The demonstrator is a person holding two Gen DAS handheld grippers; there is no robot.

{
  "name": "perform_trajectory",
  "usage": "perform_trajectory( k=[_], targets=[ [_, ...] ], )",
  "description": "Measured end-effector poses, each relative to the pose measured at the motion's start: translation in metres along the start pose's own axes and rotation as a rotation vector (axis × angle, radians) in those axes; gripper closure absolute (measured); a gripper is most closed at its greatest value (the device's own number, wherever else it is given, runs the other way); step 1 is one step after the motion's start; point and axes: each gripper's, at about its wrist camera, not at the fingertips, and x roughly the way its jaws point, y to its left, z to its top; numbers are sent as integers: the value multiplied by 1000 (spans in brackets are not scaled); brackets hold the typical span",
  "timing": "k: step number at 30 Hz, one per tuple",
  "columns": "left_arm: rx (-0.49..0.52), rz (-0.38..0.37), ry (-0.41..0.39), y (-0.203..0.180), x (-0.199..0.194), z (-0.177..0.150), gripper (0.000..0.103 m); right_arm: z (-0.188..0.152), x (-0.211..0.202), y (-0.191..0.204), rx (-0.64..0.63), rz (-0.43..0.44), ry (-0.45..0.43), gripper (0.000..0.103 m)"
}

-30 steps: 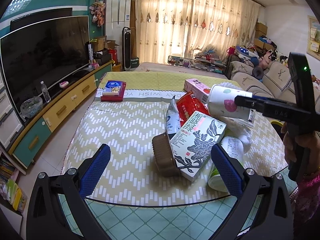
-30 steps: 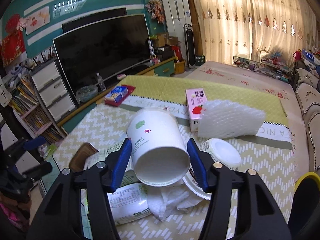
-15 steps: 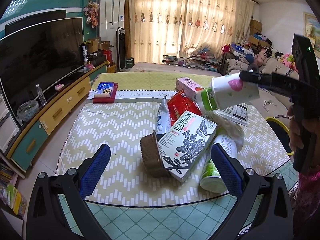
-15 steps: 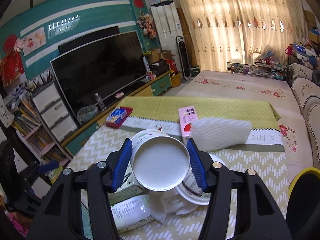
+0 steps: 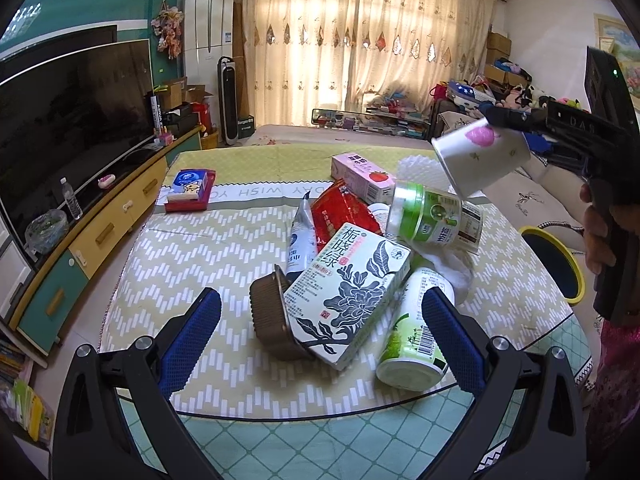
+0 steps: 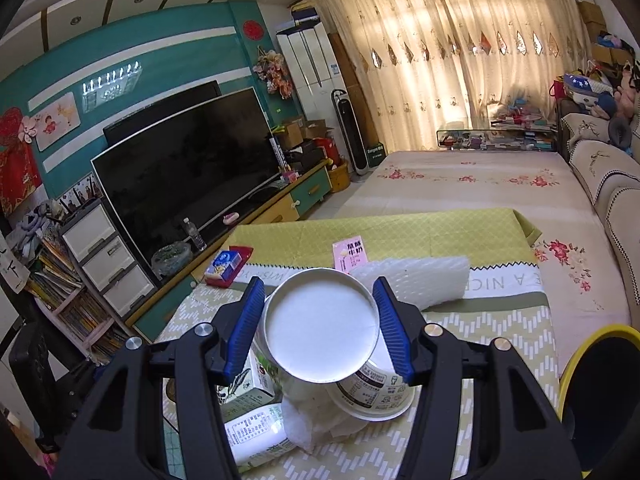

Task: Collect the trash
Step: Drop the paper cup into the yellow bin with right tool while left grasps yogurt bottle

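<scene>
Left wrist view
Your left gripper [image 5: 320, 332]: its blue fingers stand wide apart and hold nothing.
Table [image 5: 176, 264]: it wears a green and white zigzag cloth, with a pile of trash on it.
Trash pile: a flower-print carton [image 5: 352, 292] leans on a brown tray [image 5: 268, 320]; a green bottle [image 5: 412, 340] lies just beside it.
Paper cup [image 5: 480, 156]: it is up in the air above the pile, gripped by your right gripper [image 5: 500, 118].
Room: a big dark TV [image 5: 72, 120] is on the left, and cream curtains [image 5: 360, 48] hang at the back.

Right wrist view
Your right gripper [image 6: 320, 328]: its blue fingers squeeze the paper cup [image 6: 322, 330] on both sides; you see the cup's white bottom.
Under the cup: a green-label tub [image 6: 372, 394] and a crumpled tissue [image 6: 316, 420] lie on the cloth.
Bin [image 6: 600, 400]: it is black with a yellow rim, beside the table on the right.
Room: a sofa [image 6: 608, 188] stands at the right edge.
</scene>
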Motion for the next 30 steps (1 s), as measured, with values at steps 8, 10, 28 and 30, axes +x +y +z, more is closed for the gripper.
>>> perform_trajectory(
  k=[8,10,28,30],
  targets=[
    [13,-19,4,-6,2,2,4,10,-29,-20,29,-70,-78,49],
    [23,-30,5,-10,3,2,4,8,-41,-42,59,-144,-89,49],
    [111,-131,102,-66,40,-5,4,-118,-55,-310,443,-828,185,43],
    [109,-136,113,-68,44,-5,4,-126,-51,-319,460,-827,198,36]
  ],
)
